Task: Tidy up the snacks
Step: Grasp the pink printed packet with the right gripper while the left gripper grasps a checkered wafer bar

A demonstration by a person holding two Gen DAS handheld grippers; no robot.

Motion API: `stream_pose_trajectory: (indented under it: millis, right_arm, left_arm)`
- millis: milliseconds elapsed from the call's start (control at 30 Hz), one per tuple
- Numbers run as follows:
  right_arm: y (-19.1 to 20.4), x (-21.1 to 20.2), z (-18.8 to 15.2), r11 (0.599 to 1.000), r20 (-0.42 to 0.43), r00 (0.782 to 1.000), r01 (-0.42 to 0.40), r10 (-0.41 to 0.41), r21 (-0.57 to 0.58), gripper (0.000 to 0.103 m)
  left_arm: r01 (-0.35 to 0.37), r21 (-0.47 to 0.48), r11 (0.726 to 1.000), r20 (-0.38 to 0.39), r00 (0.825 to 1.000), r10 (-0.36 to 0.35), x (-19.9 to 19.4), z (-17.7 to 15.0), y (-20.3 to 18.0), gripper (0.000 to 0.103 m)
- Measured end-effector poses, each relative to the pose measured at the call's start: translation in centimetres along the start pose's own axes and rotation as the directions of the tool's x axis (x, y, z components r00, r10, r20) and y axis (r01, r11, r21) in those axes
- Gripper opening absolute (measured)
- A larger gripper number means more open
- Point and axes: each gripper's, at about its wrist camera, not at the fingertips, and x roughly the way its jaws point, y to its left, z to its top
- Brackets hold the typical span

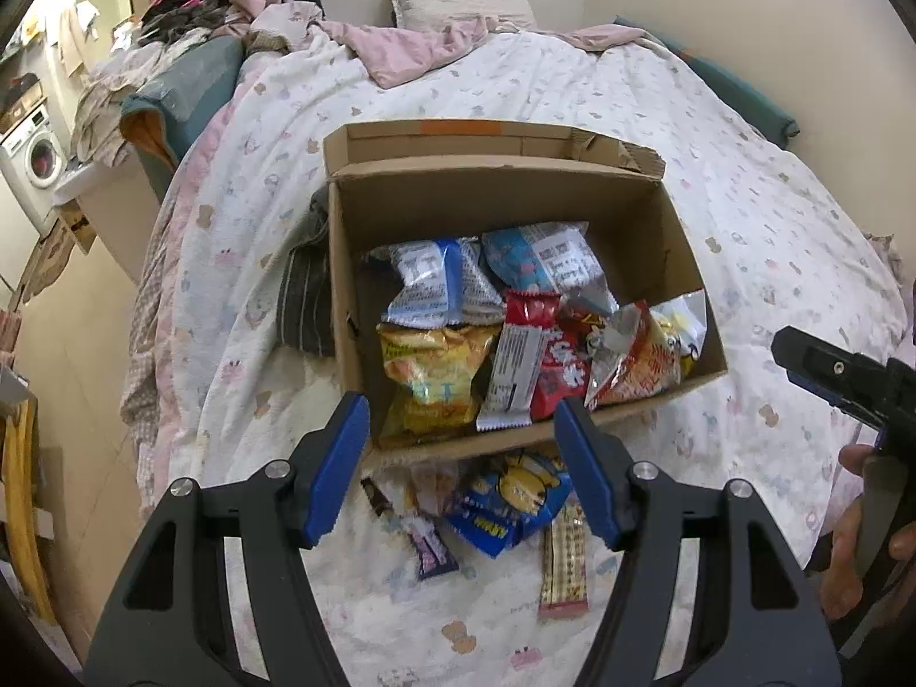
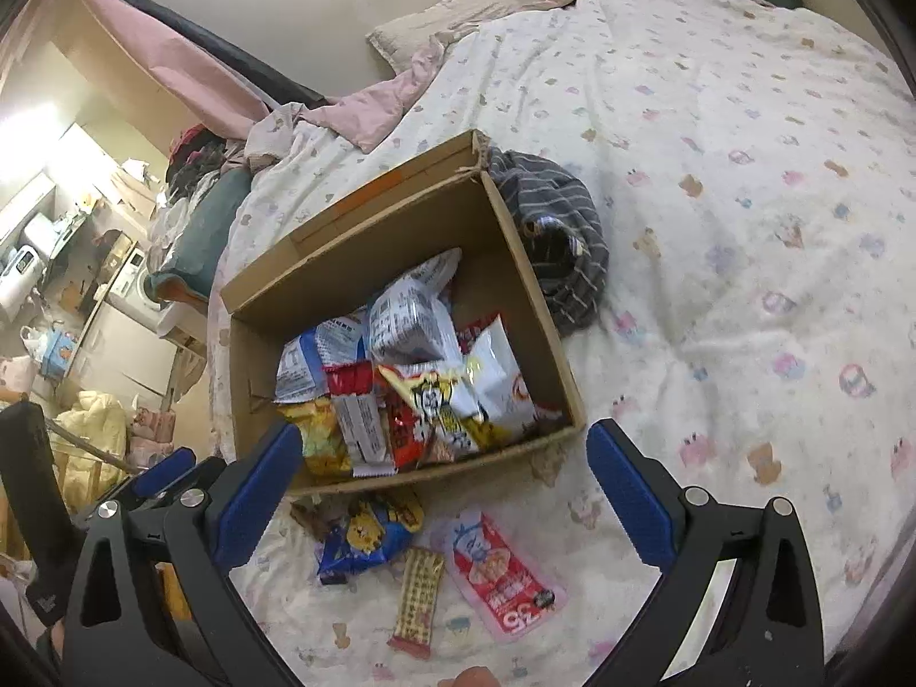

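An open cardboard box (image 1: 675,217) (image 2: 515,240) sits on the bed and holds several snack packets. Loose snacks lie on the quilt in front of it: a blue packet (image 1: 504,509) (image 2: 366,538), a tan bar (image 1: 564,567) (image 2: 418,601), a purple bar (image 1: 429,549), and a red-and-pink pouch (image 2: 504,572). My left gripper (image 1: 461,435) is open and empty above the box's near edge. My right gripper (image 2: 443,464) is open and empty over the same edge; it also shows at the right of the left wrist view (image 1: 841,372).
A striped grey garment (image 1: 303,297) (image 2: 561,240) lies beside the box. The bed's patterned quilt (image 2: 744,229) stretches far and right. Pillow and pink blanket (image 1: 423,46) lie at the head. The bed edge drops off at left toward a cluttered floor.
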Motion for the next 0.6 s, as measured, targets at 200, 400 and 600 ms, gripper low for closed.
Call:
stream_pose_trajectory:
  millis: [200,400,600]
  right_arm:
    - [-0.6,-1.4,-1.4,1.000,0.009,1.000,0.000,0.000,0.018,0.102]
    - [-1.9,-0.7,-3.3,0.999,-0.070,0.997,0.014,-0.011,0.041,0.102]
    - [-0.3,4.0,-5.8,0.986,-0.291,0.950,0.073,-0.114,-0.148,0.102]
  left_arm:
    - [-0.014,-0.042,0.999,-0.011,1.000,0.013,-0.6,-1.8,1.1,0.064]
    - [-0.028,-0.051,0.998,-0.054,0.998,0.026,-0.2,-3.7,2.2,0.064]
    - [-0.078,-0.047,0.996,-0.072,0.995,0.075,-0.2,-4.7,3.5,0.064]
